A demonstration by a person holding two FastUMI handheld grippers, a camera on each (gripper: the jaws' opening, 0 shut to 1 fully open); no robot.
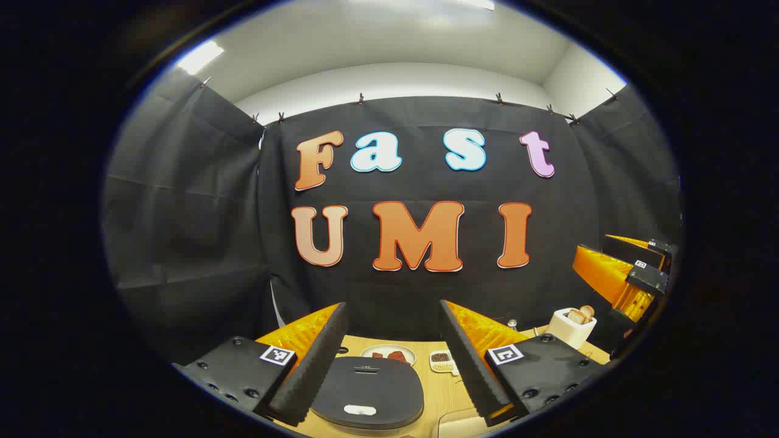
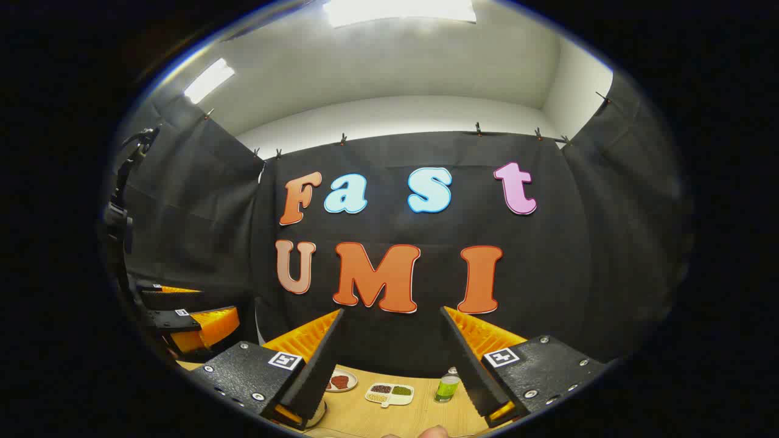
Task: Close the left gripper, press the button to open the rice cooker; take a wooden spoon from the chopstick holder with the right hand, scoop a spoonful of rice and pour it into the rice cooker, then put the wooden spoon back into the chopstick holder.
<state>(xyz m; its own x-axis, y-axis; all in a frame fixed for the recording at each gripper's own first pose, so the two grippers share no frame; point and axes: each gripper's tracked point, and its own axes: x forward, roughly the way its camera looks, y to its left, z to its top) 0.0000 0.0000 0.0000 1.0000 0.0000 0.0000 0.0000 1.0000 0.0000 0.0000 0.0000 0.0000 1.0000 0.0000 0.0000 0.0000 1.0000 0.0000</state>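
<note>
Pale wood is the surface of the bench (image 1: pixel 438 395), and on it the dark grey rice cooker (image 1: pixel 367 391) sits with its lid down, a pale button (image 1: pixel 359 410) showing at the near edge of that lid. The left tool (image 1: pixel 389 365) hangs above the cooker with its fingers spread wide and nothing between them, the cooker's lid lying in the gap below. Beyond the cooker, toward the black cloth wall, rests a round plate (image 1: pixel 387 353) with reddish pieces on it, and just to the right of the plate a small white divided dish (image 1: pixel 442 361) of dark grains. Farther right of the cooker stands a white toaster (image 1: pixel 570 327) with bread slices poking out of its top, and above and beside it the other tool shows at the edge of the left gripper view. In the right gripper view the right tool (image 2: pixel 392 374) is likewise spread apart and empty, held over the bench (image 2: pixel 389 417); between its fingers lie the divided dish (image 2: pixel 389 394) and, to the right of that, a small green bottle (image 2: pixel 447 387), with the plate (image 2: pixel 342 381) to the dish's left. The chopstick holder and wooden spoon cannot be made out.
</note>
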